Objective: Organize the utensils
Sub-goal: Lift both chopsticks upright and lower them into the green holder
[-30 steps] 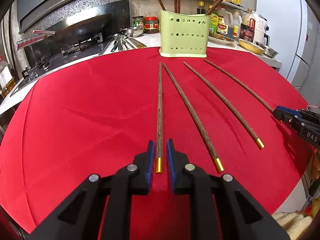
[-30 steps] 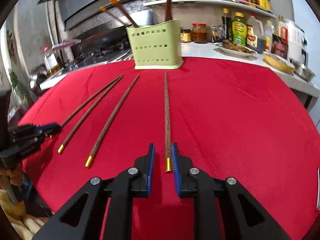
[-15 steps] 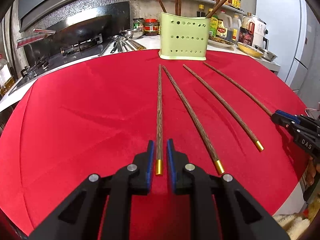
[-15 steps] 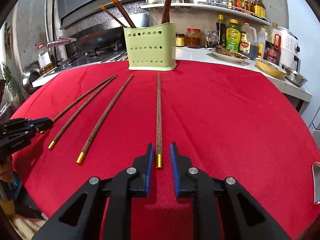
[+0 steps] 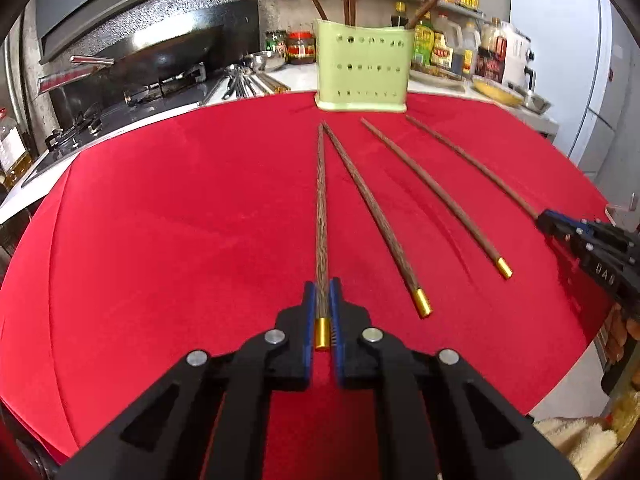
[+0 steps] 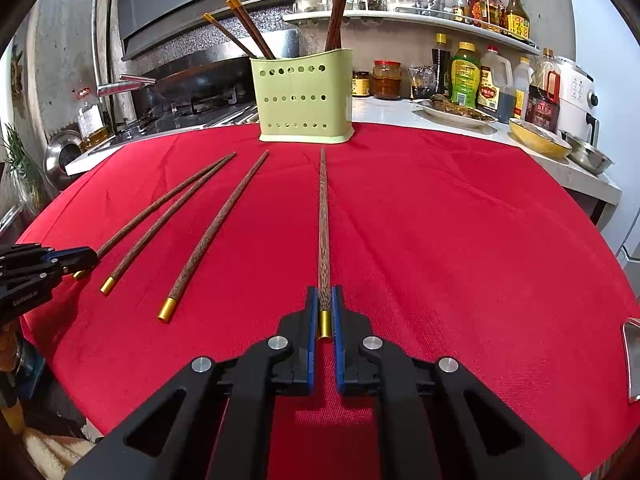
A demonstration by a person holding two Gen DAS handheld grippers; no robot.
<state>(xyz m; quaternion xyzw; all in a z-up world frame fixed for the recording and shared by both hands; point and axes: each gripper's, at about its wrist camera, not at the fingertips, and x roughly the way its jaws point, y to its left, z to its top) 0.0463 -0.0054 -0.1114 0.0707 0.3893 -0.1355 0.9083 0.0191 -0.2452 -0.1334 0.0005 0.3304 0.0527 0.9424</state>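
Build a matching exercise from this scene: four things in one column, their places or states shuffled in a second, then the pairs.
1. leftmost brown wooden chopstick with gold cap
2. rightmost brown wooden chopstick with gold cap
3. pale green perforated plastic utensil holder
4. yellow shallow bowl

A. on the white counter beyond the red cloth
B. clamped in the right gripper
C. at the red cloth's far edge, holding upright chopsticks
D. clamped in the left gripper

Pairs: 1-D, 2-B, 3-C, 4-A
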